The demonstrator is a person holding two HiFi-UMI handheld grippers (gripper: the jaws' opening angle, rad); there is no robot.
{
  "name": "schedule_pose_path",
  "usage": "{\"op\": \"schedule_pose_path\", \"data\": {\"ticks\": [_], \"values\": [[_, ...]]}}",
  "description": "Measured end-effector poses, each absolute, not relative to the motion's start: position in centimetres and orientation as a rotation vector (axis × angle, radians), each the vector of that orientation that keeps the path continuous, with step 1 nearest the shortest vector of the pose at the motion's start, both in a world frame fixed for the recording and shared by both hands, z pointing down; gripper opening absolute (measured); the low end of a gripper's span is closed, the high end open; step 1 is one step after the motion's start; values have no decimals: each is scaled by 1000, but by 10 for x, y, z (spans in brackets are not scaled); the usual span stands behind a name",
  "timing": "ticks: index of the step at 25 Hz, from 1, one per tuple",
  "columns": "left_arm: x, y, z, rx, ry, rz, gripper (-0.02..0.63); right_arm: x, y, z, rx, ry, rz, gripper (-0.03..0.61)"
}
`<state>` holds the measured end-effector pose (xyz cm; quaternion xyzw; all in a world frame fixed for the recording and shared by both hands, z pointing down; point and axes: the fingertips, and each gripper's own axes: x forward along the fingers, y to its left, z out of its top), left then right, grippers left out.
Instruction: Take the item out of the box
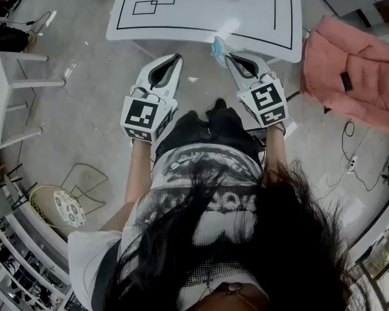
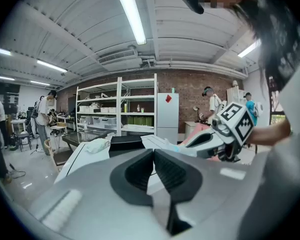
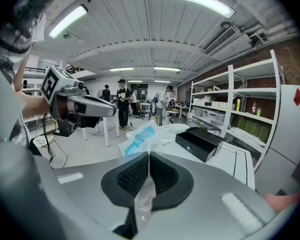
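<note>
In the right gripper view my right gripper (image 3: 149,156) is shut on a clear plastic packet with blue print (image 3: 139,140), which sticks out past the pads, and its tail hangs down between them. From the head view the packet (image 1: 218,46) shows at the right gripper (image 1: 228,57) tip, just short of the white table (image 1: 201,15). An open black box (image 3: 200,141) lies farther back on that table. My left gripper (image 2: 153,155) is shut with nothing between its pads. It is held beside the right one, off the table's near edge (image 1: 177,58).
A pink jacket (image 1: 356,70) lies draped to the right of the table. A small white side table (image 1: 13,89) and a wire stool (image 1: 58,206) stand on the floor at left. White shelves (image 2: 117,106), a fridge (image 2: 167,114) and standing people (image 3: 122,101) fill the background.
</note>
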<state>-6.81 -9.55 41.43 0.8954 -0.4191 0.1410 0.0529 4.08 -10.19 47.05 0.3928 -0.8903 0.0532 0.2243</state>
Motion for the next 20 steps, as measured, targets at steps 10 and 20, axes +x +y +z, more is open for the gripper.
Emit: {"op": "schedule_pose_path", "data": {"ticks": [10, 20], "values": [[-89, -72, 407, 2760, -1225, 400, 0, 21, -81, 461, 1148, -2427, 124, 9], [-82, -80, 405, 2777, -1196, 386, 0, 38, -89, 457, 1205, -2394, 128, 9]]}}
